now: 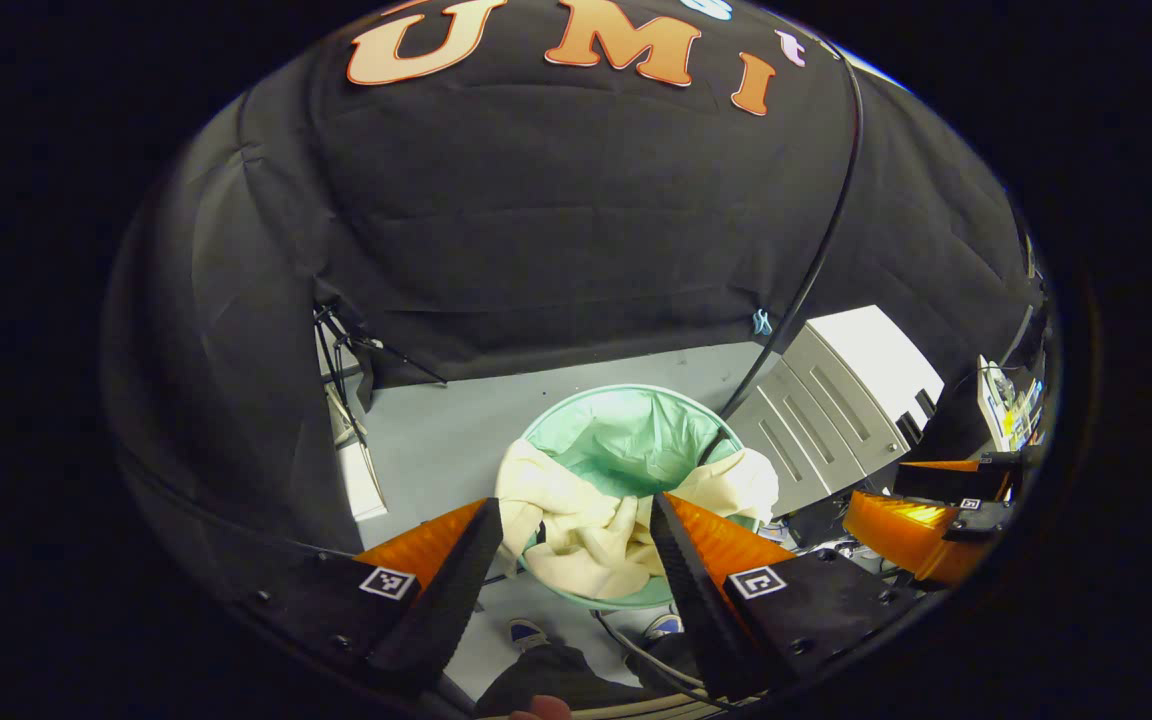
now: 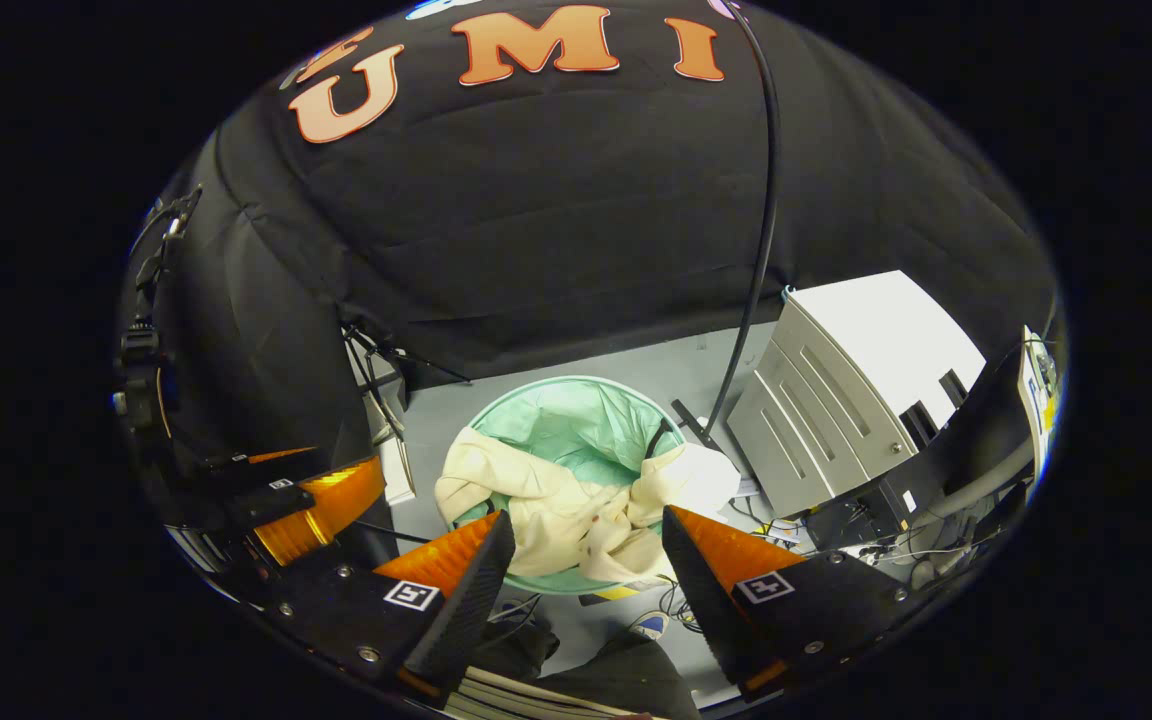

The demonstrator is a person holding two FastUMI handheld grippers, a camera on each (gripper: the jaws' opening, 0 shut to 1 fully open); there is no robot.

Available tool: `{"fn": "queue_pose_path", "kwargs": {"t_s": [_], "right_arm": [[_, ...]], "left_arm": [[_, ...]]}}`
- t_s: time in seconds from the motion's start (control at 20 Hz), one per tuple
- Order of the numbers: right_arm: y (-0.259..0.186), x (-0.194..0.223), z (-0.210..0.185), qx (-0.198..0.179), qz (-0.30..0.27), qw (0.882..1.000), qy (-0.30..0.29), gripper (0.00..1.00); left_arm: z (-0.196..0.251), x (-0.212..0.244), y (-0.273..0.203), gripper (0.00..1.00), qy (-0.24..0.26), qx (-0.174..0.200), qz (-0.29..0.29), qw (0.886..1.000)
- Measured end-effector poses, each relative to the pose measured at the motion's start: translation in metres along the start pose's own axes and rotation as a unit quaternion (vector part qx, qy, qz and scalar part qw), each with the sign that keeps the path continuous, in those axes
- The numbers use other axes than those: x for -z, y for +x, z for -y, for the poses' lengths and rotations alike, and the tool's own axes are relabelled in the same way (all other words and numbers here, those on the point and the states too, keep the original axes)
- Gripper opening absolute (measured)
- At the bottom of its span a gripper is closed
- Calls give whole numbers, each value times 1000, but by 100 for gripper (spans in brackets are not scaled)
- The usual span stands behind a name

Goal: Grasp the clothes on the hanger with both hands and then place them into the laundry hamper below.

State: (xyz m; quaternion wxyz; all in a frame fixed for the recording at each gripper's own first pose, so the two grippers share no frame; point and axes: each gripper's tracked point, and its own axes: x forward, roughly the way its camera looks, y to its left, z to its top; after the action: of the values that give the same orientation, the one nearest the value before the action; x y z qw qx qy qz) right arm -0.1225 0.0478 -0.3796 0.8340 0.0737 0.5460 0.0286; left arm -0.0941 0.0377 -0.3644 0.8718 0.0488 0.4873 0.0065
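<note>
Where your left gripper (image 1: pixel 576 525) hangs above the floor, its two fingers stand spread wide with nothing between them; it is released. Your right gripper (image 2: pixel 588 540) is in the same condition: fingers parted, empty, well above the hamper.

The cream garment (image 1: pixel 591 530) lies in the laundry hamper (image 1: pixel 636 400), a round tub with a pale green liner. It is not fully inside: one fold drapes over the rim on the left, another over the rim on the right, and the bulk is heaped at the near side. In the right gripper view the same garment (image 2: pixel 576 510) shows the same spill over both sides of the hamper (image 2: pixel 576 395). The far half of the liner is bare.

A black cable (image 1: pixel 816 260) drops down the booth wall to the hamper's far edge. A grey-white cabinet (image 1: pixel 846 400) stands just beside the hamper on its right. In the left gripper view your right gripper (image 1: pixel 921 530) appears at the far right edge. Your shoes (image 1: pixel 528 632) stand on the grey floor (image 1: pixel 436 440), near the hamper's near rim.
</note>
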Motion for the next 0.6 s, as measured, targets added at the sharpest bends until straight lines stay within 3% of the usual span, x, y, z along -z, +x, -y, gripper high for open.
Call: {"fn": "queue_pose_path", "kwargs": {"t_s": [0.3,0.6], "right_arm": [[-16,10,-6,-10,1,1000,2,93],[-69,-43,-18,-25,102,994,-1,94]], "left_arm": [[5,-10,-23,100,-9,6,29,1000],[3,-51,-73,98,-34,6,106,994]]}}
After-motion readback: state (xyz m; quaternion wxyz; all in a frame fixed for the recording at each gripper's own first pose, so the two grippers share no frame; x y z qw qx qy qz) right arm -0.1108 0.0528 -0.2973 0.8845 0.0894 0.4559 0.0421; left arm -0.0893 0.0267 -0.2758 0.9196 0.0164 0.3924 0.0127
